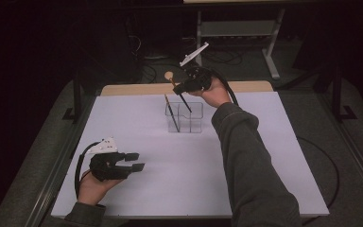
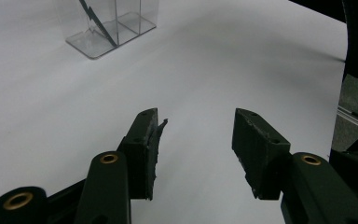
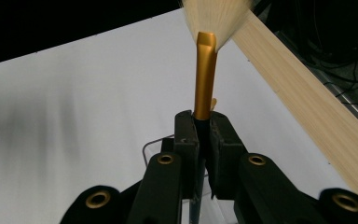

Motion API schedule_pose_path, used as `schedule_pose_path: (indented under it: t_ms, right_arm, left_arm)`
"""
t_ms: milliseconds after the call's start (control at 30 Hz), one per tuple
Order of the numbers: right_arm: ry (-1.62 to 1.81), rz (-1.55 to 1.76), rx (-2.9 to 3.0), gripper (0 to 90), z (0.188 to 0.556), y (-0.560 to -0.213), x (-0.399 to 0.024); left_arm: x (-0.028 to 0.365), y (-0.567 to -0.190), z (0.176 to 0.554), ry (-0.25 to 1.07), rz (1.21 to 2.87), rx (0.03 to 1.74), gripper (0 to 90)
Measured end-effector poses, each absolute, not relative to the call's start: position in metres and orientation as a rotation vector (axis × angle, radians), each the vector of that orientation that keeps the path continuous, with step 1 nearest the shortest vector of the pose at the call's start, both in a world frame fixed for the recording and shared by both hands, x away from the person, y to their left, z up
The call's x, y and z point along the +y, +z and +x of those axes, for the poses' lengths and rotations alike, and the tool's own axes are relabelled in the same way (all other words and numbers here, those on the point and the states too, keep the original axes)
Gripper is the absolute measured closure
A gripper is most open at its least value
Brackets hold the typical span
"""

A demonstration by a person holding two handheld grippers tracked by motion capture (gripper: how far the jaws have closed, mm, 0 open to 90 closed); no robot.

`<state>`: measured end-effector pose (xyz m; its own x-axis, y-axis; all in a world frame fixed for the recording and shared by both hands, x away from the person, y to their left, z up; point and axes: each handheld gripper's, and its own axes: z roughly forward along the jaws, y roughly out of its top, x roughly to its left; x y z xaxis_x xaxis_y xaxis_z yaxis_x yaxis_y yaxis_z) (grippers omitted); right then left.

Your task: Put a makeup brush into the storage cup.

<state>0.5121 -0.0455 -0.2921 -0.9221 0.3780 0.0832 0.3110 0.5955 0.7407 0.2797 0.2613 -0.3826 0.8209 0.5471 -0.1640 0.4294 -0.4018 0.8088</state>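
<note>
A clear organizer (image 1: 191, 124) with compartments stands mid-table. In its left side leans a thin dark brush (image 1: 172, 115), whose handle is also seen in the left gripper view (image 2: 97, 22). Above the organizer's back edge, my right gripper (image 1: 178, 88) is shut on a fan brush (image 1: 185, 103). The brush's pale bristles point up and back, and its dark handle slants down into the organizer. In the right gripper view the jaws (image 3: 204, 126) pinch the handle just below the gold ferrule (image 3: 205, 74). My left gripper (image 1: 134, 161) rests open and holds nothing near the front left (image 2: 196, 135).
The white tabletop (image 1: 170, 189) spreads wide around the organizer (image 2: 121, 28). A wooden strip (image 3: 303, 107) runs along the table's far edge. Beyond it lie dark floor, cables and a metal stand (image 1: 274, 52).
</note>
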Motion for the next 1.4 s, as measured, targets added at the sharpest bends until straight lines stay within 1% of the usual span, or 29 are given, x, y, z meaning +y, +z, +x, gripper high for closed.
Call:
schedule_pose_path:
  t_ms: [500, 1400]
  right_arm:
    - [1.25, 0.624, 2.732, 82.4, 0.515, -0.304, -0.04]
    - [1.249, 0.661, 2.716, 82.2, 0.513, -0.314, -0.04]
  left_arm:
    - [0.26, -0.383, 0.279, 0.15, 2.054, 0.72, 50.4]
    - [0.26, -0.383, 0.279, 0.142, 2.044, 0.716, 50.0]
